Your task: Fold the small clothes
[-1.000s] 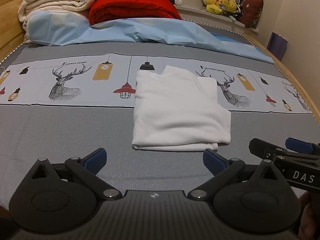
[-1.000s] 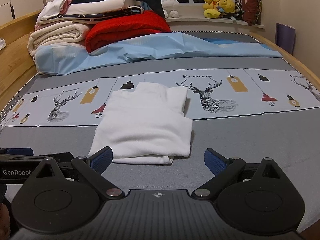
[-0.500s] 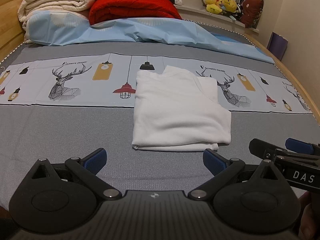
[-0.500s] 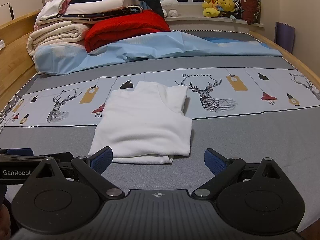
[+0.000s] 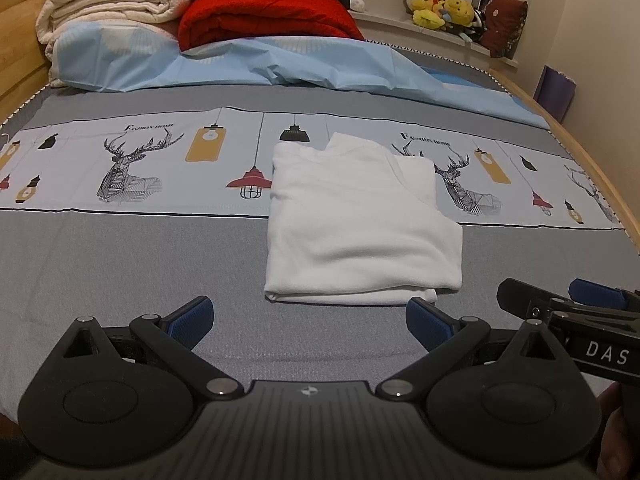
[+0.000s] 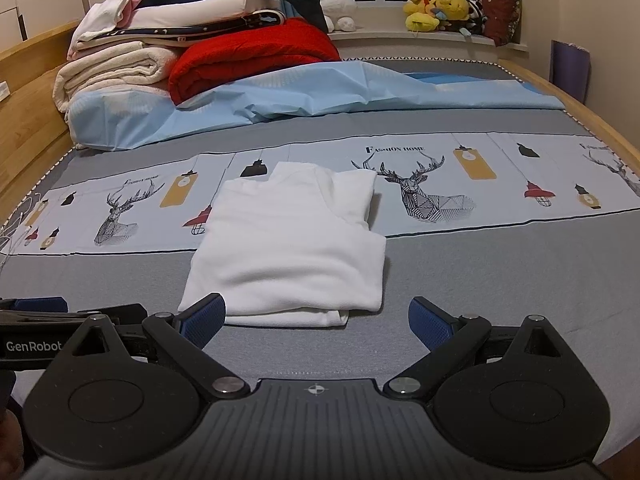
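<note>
A white garment (image 5: 360, 224) lies folded into a compact rectangle on the grey bedspread, also in the right wrist view (image 6: 292, 244). My left gripper (image 5: 308, 318) is open and empty, just short of the garment's near edge. My right gripper (image 6: 316, 318) is open and empty, also just in front of the near edge; its left fingertip (image 6: 202, 318) overlaps the garment's near left corner in view. The right gripper shows at the right of the left wrist view (image 5: 568, 304), and the left gripper at the left of the right wrist view (image 6: 48, 308).
The bed (image 5: 120, 272) has a grey cover with a printed deer band. At the far end lie a light blue sheet (image 6: 304, 92), a red blanket (image 6: 252, 56) and stacked folded bedding (image 6: 120, 64). Plush toys (image 6: 436, 8) sit on the sill. Wooden bed rails run along both sides.
Almost nothing differs; both grippers stay open and near the garment's front edge, with only a slight drift of the views.
</note>
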Tool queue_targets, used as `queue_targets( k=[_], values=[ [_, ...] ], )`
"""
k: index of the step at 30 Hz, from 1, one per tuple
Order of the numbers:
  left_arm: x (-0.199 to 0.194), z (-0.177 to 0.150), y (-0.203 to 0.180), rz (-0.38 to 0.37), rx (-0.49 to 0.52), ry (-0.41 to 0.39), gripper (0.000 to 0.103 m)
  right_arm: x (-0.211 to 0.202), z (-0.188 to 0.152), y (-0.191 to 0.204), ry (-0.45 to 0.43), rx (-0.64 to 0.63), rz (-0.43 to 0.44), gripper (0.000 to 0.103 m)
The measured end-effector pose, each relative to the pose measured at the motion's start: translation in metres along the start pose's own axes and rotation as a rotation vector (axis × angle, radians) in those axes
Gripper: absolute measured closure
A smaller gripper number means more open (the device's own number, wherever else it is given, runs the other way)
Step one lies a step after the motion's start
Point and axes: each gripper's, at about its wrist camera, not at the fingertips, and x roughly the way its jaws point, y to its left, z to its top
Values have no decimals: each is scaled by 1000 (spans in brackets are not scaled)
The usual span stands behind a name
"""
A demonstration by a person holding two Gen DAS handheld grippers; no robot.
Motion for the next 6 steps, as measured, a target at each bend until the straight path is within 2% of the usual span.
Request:
queue_targets(
  k=[6],
  values=[
    [1,1,0,1,-5,1,1,1,1,1,4,11,1,5]
  ],
)
